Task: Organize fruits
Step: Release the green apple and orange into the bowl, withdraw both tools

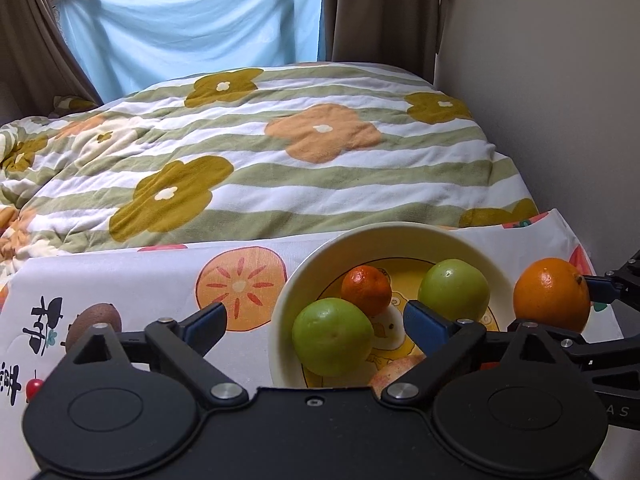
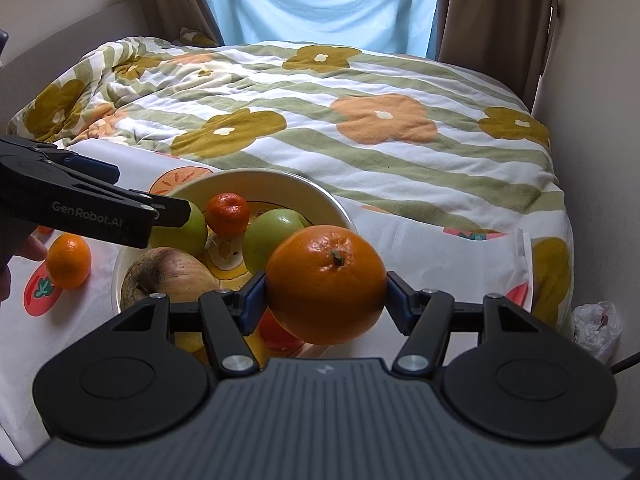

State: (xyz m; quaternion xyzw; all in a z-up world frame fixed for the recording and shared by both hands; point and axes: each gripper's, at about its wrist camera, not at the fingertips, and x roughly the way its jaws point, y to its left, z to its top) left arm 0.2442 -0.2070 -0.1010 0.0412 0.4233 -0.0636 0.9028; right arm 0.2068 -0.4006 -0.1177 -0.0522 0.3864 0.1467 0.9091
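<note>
1. Left gripper point(image 1: 316, 316): hung spread wide and empty over the near left rim of the bowl point(image 1: 400, 236); best kept out of the drop path.
2. Bowl: held two green apples point(image 1: 332, 336), point(image 1: 454, 290), a mandarin point(image 1: 366, 290) and a pale apple point(image 2: 172, 276) at the near wall.
3. Right gripper point(image 2: 326, 294): clamped on the orange point(image 2: 326, 284), stem up, pads at its sides; hovered just beside the bowl's right rim, not yet over it.
4. Judged step: placing the orange in the bowl; worth carrying it left above the open yellow floor, lowering close before letting go, since round fruit would likely roll or knock the others.
5. Left view only: showed a brown fruit point(image 1: 94, 322) on the cloth point(image 1: 152, 280), left of the bowl.
6. Right view only: showed a loose mandarin point(image 2: 68, 260) left of the bowl, something red point(image 2: 276, 334) under the orange, and a plastic bag point(image 2: 598, 326) far right.
</note>
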